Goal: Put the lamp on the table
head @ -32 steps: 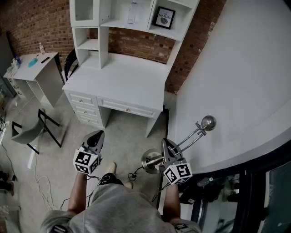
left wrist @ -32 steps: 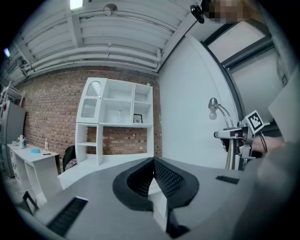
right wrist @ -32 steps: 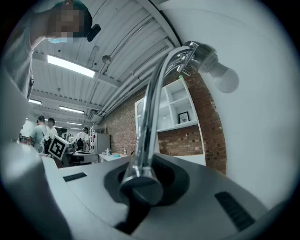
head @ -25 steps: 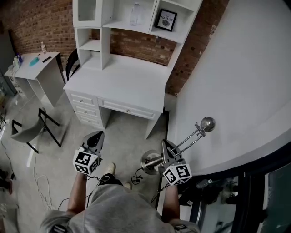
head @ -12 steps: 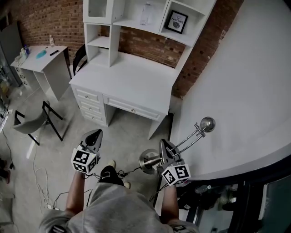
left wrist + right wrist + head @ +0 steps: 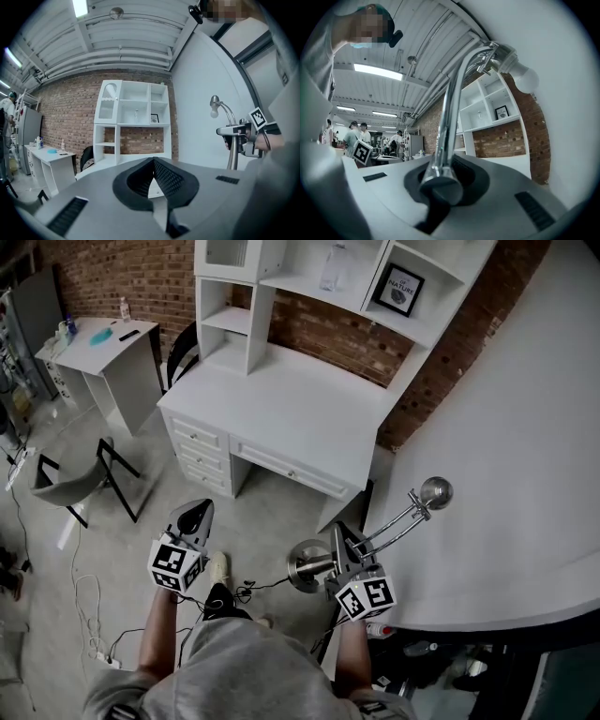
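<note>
Because my right gripper (image 6: 343, 540) is clamped on nothing but the smooth chrome stem of the lamp (image 6: 391, 527), the first thing I worry about is the grip itself: the round base (image 6: 305, 569) hangs below the jaws and the bulb head (image 6: 433, 491) arches out above them, so the stem could twist or slide between the pads and let the lamp tip or drop to the concrete floor (image 6: 122, 559). The lamp is in the air beside my right leg, well apart from the white desk (image 6: 281, 404) that I take to be the table meant, so there is ground to cover with that weight on a narrow hold. The bulb head sits near the big white wall panel (image 6: 506, 427) on my right, and a careless swing that way could knock it. A dark cord (image 6: 251, 588) lies looped on the floor just by my shoe (image 6: 217, 567); I cannot tell from the head view whether it belongs to the lamp, but if it does it could snag underfoot and jerk the base, and if not it is a trip hazard all the same. My left gripper (image 6: 195, 516) has its jaws together on nothing, so it offers no support if the lamp slips. At the desk, coming in too low would catch the base on the front edge, and letting go before the base sits flat would topple it.
</note>
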### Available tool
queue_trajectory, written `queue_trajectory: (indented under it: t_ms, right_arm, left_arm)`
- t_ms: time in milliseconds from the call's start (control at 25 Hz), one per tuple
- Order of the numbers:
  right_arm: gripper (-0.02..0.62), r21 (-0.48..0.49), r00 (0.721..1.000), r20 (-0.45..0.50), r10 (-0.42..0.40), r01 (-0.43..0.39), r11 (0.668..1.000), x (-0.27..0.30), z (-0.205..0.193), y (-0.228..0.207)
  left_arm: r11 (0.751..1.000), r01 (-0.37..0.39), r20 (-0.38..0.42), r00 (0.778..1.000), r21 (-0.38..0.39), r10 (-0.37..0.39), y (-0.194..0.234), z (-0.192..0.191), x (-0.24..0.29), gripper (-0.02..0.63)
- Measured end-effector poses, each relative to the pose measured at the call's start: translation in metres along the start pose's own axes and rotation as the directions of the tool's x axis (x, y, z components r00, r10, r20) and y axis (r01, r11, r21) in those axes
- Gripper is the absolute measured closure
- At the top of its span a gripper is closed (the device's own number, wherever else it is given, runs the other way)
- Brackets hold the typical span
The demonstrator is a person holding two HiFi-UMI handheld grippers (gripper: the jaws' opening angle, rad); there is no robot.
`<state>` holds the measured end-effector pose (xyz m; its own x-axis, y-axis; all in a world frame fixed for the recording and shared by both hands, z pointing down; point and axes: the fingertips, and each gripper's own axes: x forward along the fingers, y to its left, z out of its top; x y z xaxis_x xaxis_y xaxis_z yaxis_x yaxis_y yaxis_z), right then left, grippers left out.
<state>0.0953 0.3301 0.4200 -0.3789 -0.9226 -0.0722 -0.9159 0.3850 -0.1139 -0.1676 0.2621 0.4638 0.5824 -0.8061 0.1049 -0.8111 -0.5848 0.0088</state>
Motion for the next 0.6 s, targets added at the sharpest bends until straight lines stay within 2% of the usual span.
queue_trajectory:
  t_ms: [320, 600]
  right_arm:
    - [0.575, -0.026, 0.999, -0.01, 0.033, -0.034, 0.999, 0.091, -0.004, -0.006]
    - [0.575, -0.024, 0.999, 0.005, 0.041, -0.04, 0.999, 0.17, 0.008, -0.01]
  left_arm:
    - [1.0, -0.025, 0.0, 1.0, -0.01, 0.025, 0.066, 0.006, 0.049, 0.601]
    - [1.0, -0.008, -0.023, 1.0, -0.013, 0.008, 0.123, 0.018, 0.097, 0.601]
